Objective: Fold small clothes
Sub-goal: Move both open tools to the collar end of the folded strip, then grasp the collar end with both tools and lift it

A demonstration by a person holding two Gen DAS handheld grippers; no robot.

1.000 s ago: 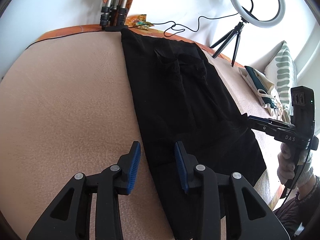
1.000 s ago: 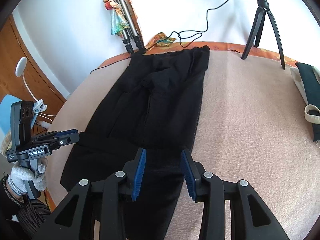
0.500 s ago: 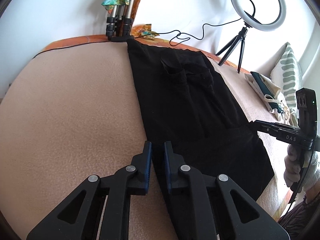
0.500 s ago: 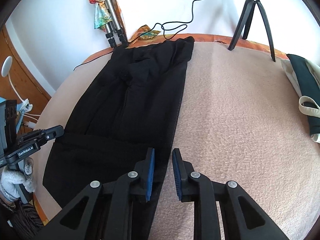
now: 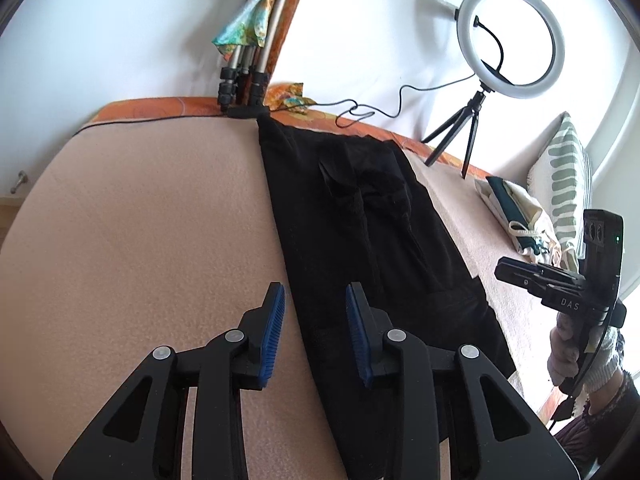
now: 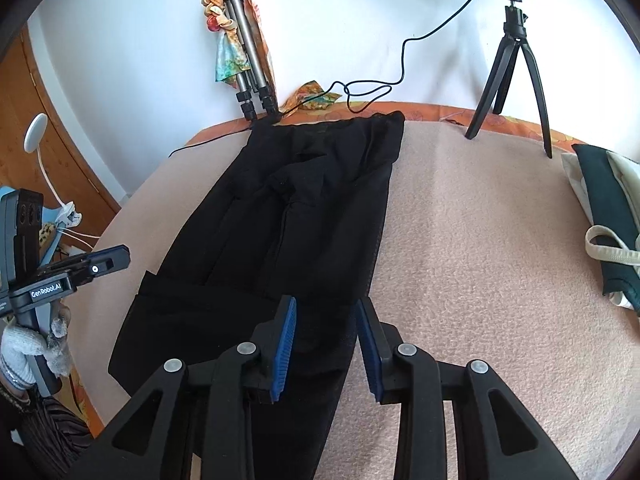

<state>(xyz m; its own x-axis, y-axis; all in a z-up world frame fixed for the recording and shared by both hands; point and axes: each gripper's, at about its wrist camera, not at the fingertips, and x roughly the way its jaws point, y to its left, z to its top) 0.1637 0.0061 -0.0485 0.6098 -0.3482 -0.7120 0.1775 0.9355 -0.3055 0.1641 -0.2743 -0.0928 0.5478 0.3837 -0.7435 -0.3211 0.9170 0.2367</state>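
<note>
Tilting down over black garment [image 5: 360, 240] | left tongs [image 5: 316, 300] opening, empty | right tongs [image 6: 326, 314] opening, empty

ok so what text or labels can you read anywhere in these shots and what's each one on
"DAS" on the body of the right hand-held gripper, seen from the left wrist view.
"GenRobot.AI" on the body of the left hand-held gripper, seen from the right wrist view.
A smaller line below "GenRobot.AI" is too small to read.
Nothing readable on the black garment or the ring light.
</note>
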